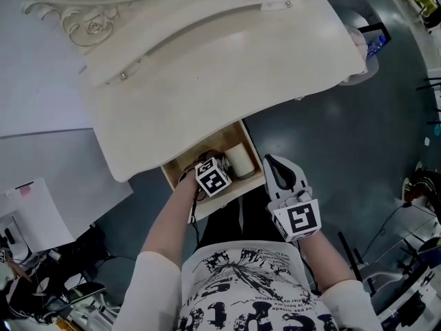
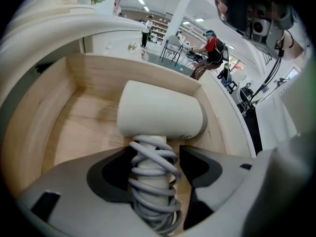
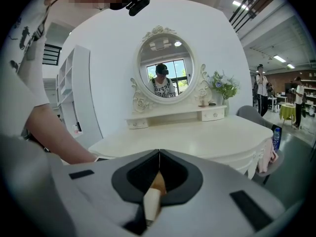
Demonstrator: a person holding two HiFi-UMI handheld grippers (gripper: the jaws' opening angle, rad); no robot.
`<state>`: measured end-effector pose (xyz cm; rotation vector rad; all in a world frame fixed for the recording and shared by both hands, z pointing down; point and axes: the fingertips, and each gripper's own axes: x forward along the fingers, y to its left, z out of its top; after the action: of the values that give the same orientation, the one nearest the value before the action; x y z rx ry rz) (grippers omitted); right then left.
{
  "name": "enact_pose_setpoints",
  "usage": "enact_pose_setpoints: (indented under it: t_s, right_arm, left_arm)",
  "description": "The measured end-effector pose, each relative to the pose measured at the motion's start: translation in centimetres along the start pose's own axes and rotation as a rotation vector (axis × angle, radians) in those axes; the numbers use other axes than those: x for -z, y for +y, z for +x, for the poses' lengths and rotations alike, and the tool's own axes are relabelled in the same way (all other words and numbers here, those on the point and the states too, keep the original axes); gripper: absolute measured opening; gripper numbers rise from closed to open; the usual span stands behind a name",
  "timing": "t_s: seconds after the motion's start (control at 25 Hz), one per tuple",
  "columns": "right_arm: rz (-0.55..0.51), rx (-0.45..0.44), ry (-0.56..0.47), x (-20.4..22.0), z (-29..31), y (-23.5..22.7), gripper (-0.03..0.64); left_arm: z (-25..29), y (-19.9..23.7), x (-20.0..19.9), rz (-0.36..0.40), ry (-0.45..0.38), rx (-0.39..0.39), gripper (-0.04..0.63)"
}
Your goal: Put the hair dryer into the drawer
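The drawer (image 1: 232, 192) of the white dressing table (image 1: 207, 67) is pulled out. The cream hair dryer (image 1: 240, 160) lies inside it, at the right. In the left gripper view the dryer's barrel (image 2: 160, 115) rests on the drawer's wooden floor (image 2: 84, 117), and its handle, wound with grey cord (image 2: 153, 181), runs back between my jaws. My left gripper (image 2: 150, 152) reaches down into the drawer and stands open around that handle, with a slight gap on the right side. My right gripper (image 1: 274, 165) hovers beside the drawer's right front corner, shut and holding nothing (image 3: 159, 154).
The tabletop overhangs the back of the drawer. An oval mirror (image 3: 165, 70), small drawers and a flower vase (image 3: 220, 90) stand at the table's far side. A blue bottle (image 3: 276, 137) and a chair are at the right. A white cabinet (image 1: 34, 212) stands at the left.
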<state>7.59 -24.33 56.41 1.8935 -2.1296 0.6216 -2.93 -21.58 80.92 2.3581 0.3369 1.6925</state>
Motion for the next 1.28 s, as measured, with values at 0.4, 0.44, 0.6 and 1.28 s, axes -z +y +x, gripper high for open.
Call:
enact_pose_setpoints:
  t_s: [0.4,0.44,0.6,1.28]
  right_arm:
    - [-0.021,-0.014,-0.012,-1.3,-1.1,0.3,0.017]
    - [-0.028,-0.019,-0.016,-1.6,-1.2,0.5,0.017]
    - [-0.052,-0.036,-0.048,-3.7,-1.8,1.1,0.017]
    - [-0.224,-0.237,-0.194,-11.0,-2.9,6.9,0.017]
  left_arm:
    - [-6.2,0.0,-2.9,-0.036,-0.177,-0.133,0.304]
    - [-7.1,-0.1,-3.0,-0.053,-0.188,-0.148,0.295]
    - [-11.0,-0.2,-3.5,-0.107,-0.248,-0.238,0.040]
    - [-35.5,-2.7,-8.6,-0.289,-1.003,-0.648,0.020]
